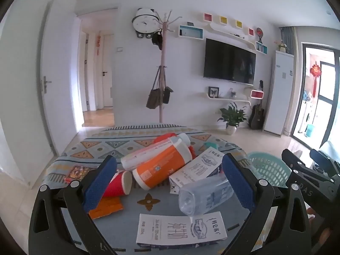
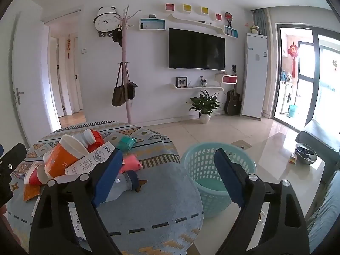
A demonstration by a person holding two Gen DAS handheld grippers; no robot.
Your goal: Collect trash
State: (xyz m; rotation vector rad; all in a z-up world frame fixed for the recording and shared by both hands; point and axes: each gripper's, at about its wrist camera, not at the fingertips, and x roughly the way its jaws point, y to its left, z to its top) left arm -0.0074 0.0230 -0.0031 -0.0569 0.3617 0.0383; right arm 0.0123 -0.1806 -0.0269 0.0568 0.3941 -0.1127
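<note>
Trash lies piled on a cloth-covered table: an orange canister on its side, a white bottle behind it, a red paper cup, a standing white carton, a clear plastic bottle, a flattened carton and an orange wrapper. My left gripper hovers open over the pile, touching nothing. My right gripper is open and empty between the table's edge and a teal basket on the floor. The clear bottle lies behind its left finger.
A pink packet and a teal packet lie near the table's right edge. Shiny tiled floor stretches beyond the basket. A dark sofa and bowls sit at right; a coat rack and plant stand by the far wall.
</note>
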